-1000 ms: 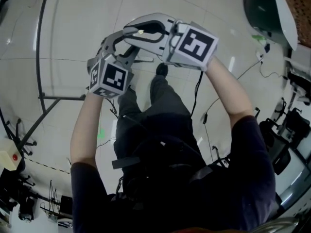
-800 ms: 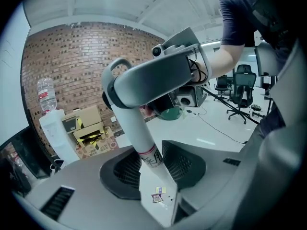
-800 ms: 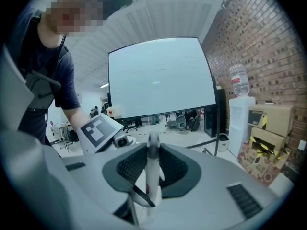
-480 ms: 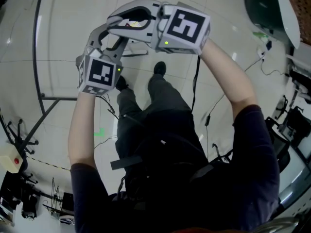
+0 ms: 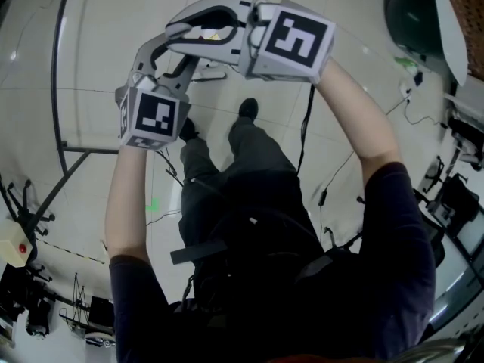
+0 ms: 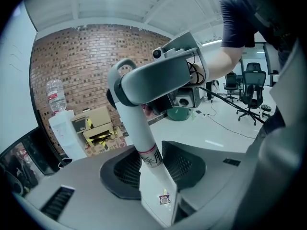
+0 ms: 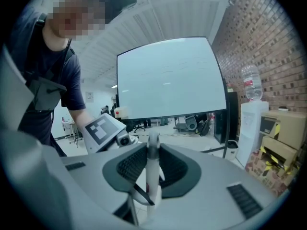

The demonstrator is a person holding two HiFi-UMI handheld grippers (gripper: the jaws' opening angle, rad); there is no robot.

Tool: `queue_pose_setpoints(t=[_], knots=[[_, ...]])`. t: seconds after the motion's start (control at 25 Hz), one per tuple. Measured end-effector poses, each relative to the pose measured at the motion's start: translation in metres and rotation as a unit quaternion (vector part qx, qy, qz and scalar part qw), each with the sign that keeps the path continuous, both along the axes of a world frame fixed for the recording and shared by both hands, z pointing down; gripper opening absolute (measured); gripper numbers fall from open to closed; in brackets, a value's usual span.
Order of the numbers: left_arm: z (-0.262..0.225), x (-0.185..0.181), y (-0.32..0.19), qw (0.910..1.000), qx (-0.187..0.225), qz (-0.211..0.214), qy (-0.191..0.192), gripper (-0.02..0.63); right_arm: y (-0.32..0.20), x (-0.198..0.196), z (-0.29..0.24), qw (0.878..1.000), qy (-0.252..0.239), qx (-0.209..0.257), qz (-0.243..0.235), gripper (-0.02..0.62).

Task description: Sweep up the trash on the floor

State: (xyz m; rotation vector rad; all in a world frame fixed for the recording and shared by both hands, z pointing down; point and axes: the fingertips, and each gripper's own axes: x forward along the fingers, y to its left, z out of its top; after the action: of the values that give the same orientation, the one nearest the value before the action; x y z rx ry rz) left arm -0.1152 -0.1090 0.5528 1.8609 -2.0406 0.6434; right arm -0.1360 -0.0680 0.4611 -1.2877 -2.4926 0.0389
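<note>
1. Head view: the left gripper (image 5: 162, 66) and the right gripper (image 5: 189, 32) are close together at 12 o'clock, over the pale floor (image 5: 98, 51).
2. Left gripper view: the jaws clamp a white handle (image 6: 136, 128). A small wrapper (image 6: 164, 198) lies on the floor at 6 o'clock.
3. Right gripper view: these jaws clamp the same white handle (image 7: 152, 176).

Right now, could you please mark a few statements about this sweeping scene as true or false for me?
1. The left gripper and the right gripper are both closed on one white handle. True.
2. The floor seen between the left gripper's jaws is bare. False: a small wrapper lies there.
3. The water dispenser stands in front of the brick wall. True.
4. The person is sitting on a chair. False: the person stands, with a shoe on the floor.
</note>
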Motion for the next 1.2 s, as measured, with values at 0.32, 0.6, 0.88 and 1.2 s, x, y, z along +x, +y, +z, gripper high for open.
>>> queue_pose_setpoints(t=[0.32,0.6,0.88,1.2], knots=[[-0.007,-0.006,0.014,0.9995,-0.001,-0.027,-0.019,0.126,0.016,0.0,-0.006,0.999,-0.019,0.015,-0.036,0.095],[-0.017,-0.006,0.021,0.9987,-0.002,-0.045,-0.024,0.123,0.026,0.006,-0.017,0.996,-0.043,0.034,-0.074,0.095],[-0.016,-0.005,0.017,0.9987,-0.004,-0.048,-0.014,0.118,0.026,0.011,-0.017,0.993,-0.048,0.046,-0.094,0.095],[-0.04,-0.005,0.011,0.9989,0.006,-0.04,0.023,0.101,0.022,0.01,-0.043,0.997,-0.037,0.014,-0.066,0.097]])
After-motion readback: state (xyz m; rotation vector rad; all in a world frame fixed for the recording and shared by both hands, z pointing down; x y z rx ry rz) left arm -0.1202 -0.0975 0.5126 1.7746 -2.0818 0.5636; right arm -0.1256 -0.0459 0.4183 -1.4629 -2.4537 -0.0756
